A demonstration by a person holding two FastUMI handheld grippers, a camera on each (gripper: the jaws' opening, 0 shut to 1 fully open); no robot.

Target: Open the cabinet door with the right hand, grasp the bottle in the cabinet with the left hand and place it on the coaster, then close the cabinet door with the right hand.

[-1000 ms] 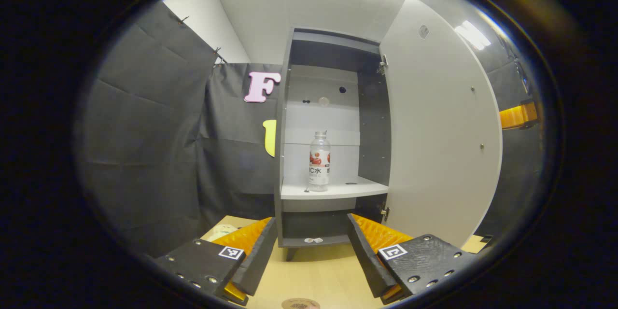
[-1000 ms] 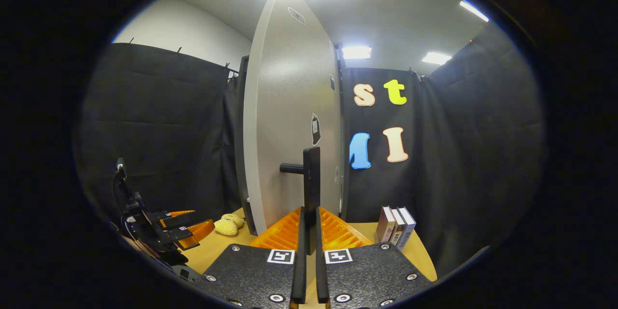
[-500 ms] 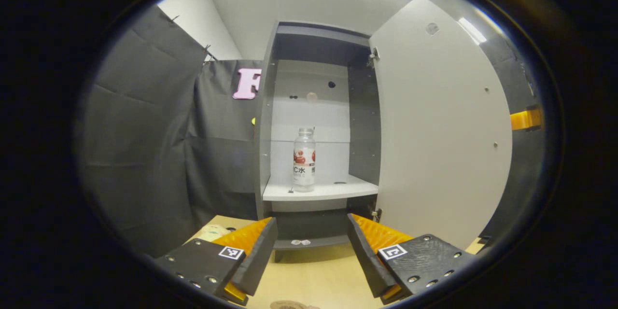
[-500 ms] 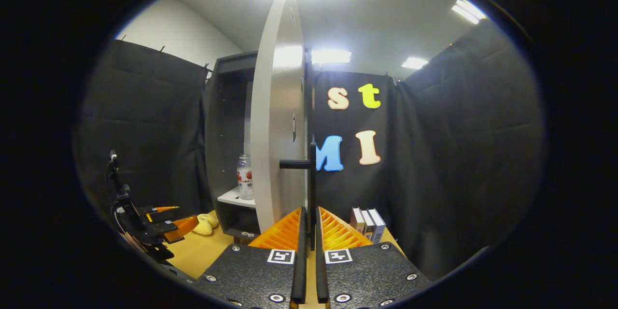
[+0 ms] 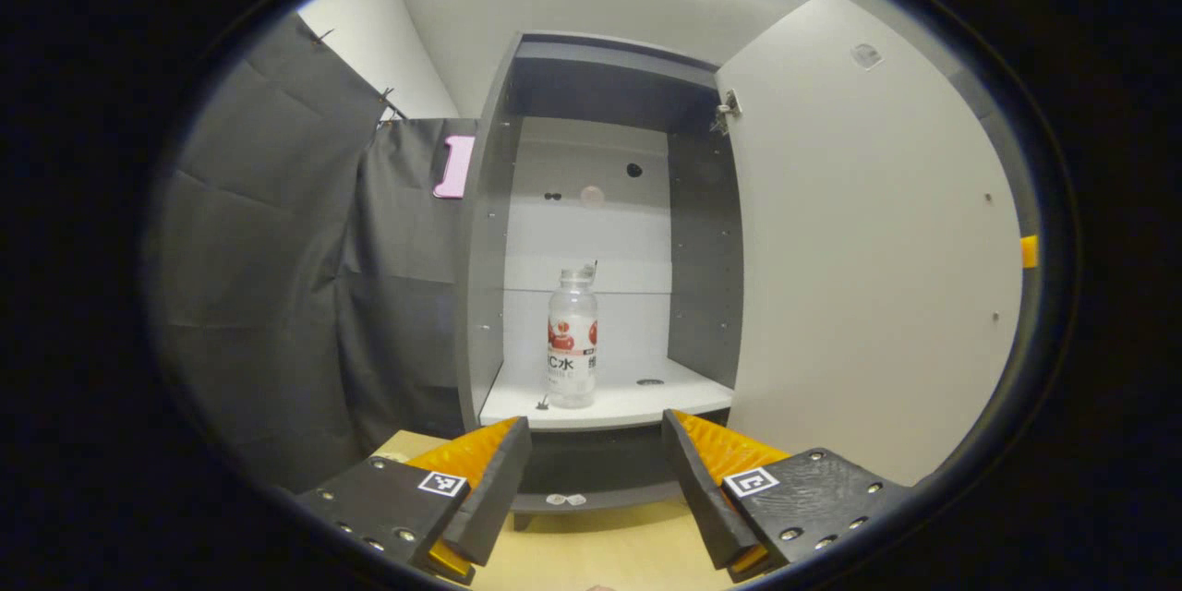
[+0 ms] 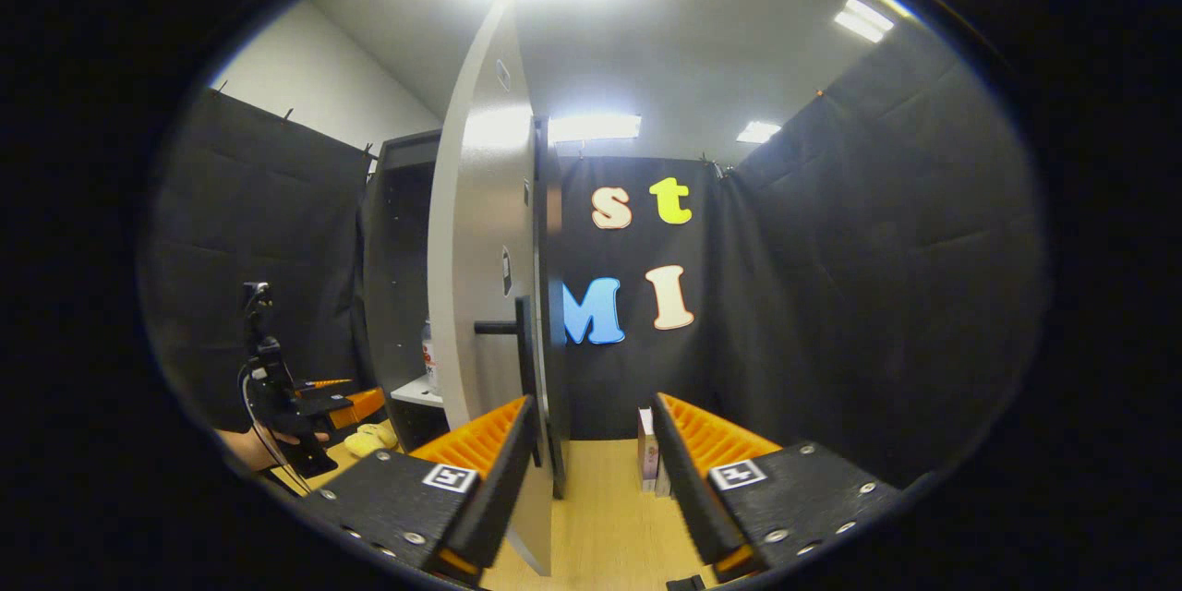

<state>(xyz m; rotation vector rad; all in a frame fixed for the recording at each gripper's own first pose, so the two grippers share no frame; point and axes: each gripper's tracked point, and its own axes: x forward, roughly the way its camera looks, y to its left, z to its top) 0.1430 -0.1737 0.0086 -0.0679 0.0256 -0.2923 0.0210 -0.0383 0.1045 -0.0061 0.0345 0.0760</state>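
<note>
Right gripper [image 6: 591, 471]: jaws now spread, nothing between them. 0.5 s ago they were pinched on the door handle [image 6: 524, 337]; now the handle sits just left of the gap, so it's let go. Door [image 6: 480, 277] swung wide, edge-on to this camera. Reads as step one done.

Left gripper [image 5: 596, 480]: jaws apart and empty, aimed square at the cabinet [image 5: 591, 231]. Bottle [image 5: 572, 339] upright on the white shelf [image 5: 609, 402], toward its left side, just above and ahead of the fingertips. It's bigger and lower in frame than 1 s ago, so the left is closing in. Next is the reach and grasp, my guess; not touching yet.

View differences:
- left gripper view gives the full cabinet interior, the bottle whole, and the door's inner face [image 5: 859, 268]
- right gripper view gives the handle side of the door, books [image 6: 649, 457] on the table [image 6: 600, 517] behind it, the left gripper held in a hand at far left, a yellow toy [image 6: 369, 439] near it; the bottle is just a sliver past the door edge

Coaster: can't place it now
</note>
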